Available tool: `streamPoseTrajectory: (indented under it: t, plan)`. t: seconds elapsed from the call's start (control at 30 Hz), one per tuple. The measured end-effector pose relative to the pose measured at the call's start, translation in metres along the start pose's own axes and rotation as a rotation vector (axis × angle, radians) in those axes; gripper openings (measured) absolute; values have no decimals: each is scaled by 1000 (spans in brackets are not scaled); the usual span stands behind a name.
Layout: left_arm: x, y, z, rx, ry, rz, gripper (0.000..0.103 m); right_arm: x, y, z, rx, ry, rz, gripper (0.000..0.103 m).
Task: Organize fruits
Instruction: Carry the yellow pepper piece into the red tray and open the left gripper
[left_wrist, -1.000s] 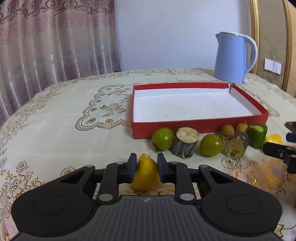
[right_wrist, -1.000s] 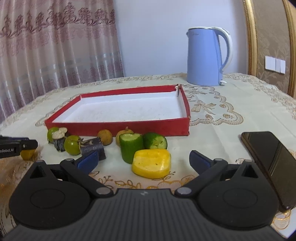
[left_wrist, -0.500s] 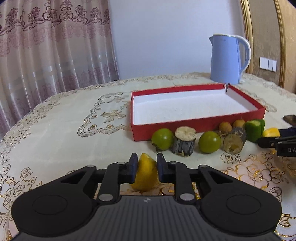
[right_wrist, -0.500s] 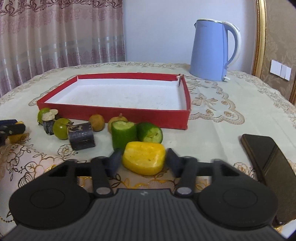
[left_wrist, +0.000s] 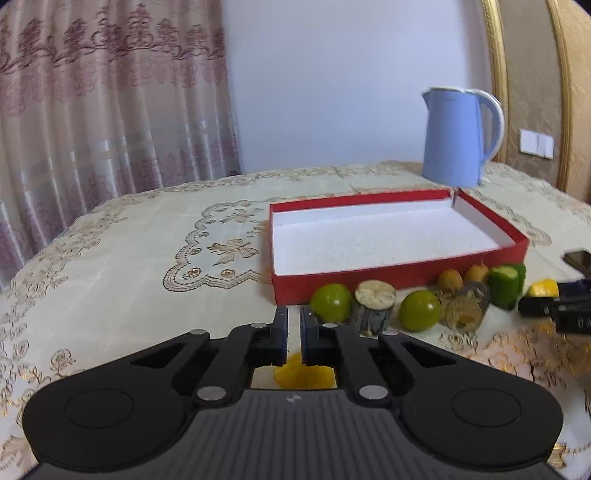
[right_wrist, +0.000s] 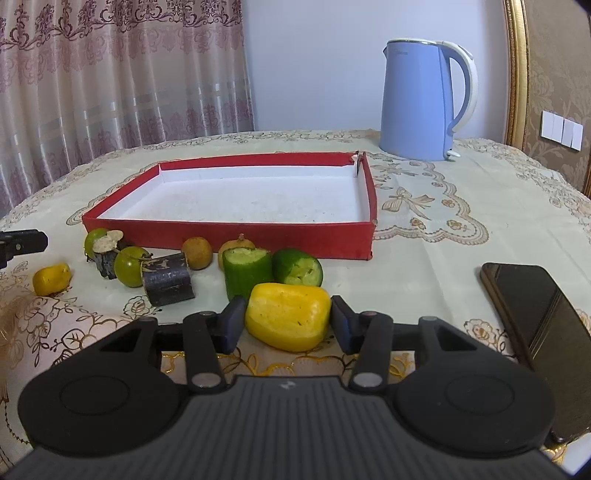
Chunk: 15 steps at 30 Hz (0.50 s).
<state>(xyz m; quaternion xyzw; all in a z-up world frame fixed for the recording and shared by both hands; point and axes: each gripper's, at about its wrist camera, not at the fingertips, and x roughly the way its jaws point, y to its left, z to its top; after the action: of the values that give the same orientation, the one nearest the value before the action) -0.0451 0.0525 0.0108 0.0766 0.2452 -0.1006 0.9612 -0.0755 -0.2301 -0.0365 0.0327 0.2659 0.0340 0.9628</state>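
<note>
My left gripper (left_wrist: 293, 326) is shut with nothing between its fingers. A small yellow fruit wedge (left_wrist: 303, 374) lies on the cloth just beneath and behind them; in the right wrist view the same wedge (right_wrist: 51, 278) rests below the left gripper (right_wrist: 22, 243). My right gripper (right_wrist: 288, 314) is shut on a large yellow fruit chunk (right_wrist: 288, 321), with a pad pressed on each side. The shallow red box (left_wrist: 399, 275) with a white inside holds nothing. Along its front wall lie two green round fruits (left_wrist: 330, 302), two cucumber pieces (right_wrist: 247, 271) and two small brown fruits (right_wrist: 197, 253).
Two short wood stumps (left_wrist: 373, 306) lie among the fruits. A blue kettle (right_wrist: 421, 103) stands behind the box on the right. A dark phone (right_wrist: 543, 317) lies right of my right gripper. Curtains hang beyond the table's far left edge.
The small yellow wedge has left the left gripper's fingers and now lies on the cloth under them; that gripper rose slightly. The right gripper went from wide open to gripping the yellow chunk.
</note>
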Motion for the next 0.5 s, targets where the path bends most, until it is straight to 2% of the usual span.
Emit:
streamPoseTrajectory:
  t: [0.07, 0.17, 0.2, 0.27, 0.3, 0.33, 0.43, 0.47, 0.5]
  plan:
    - [-4, 1, -2, 7, 20, -50, 8, 0, 0, -1, 3, -2, 0, 47]
    - [-7, 3, -7, -3, 45, -118, 15, 1, -1, -1, 6, -2, 1, 47]
    - [-6, 3, -8, -6, 52, -111, 26, 1, -1, -1, 4, -1, 1, 47]
    - [-2, 3, -12, -3, 54, -81, 58, 1, -1, -1, 3, -1, 1, 47]
    - [0, 2, -14, -5, 56, -58, 81, 1, -1, -1, 3, -1, 2, 47]
    - [2, 3, -16, -13, 54, -43, 85, 2, -1, -1, 3, -1, 3, 47]
    - [6, 2, -19, -42, 63, -55, 83, 2, 0, -1, 4, 0, 2, 47]
    - [11, 1, -20, -49, 82, -50, 77, 1, 0, -1, 3, -1, 1, 47]
    - [17, 1, -21, -51, 112, -49, 50, 1, -1, -1, 3, -1, 0, 47]
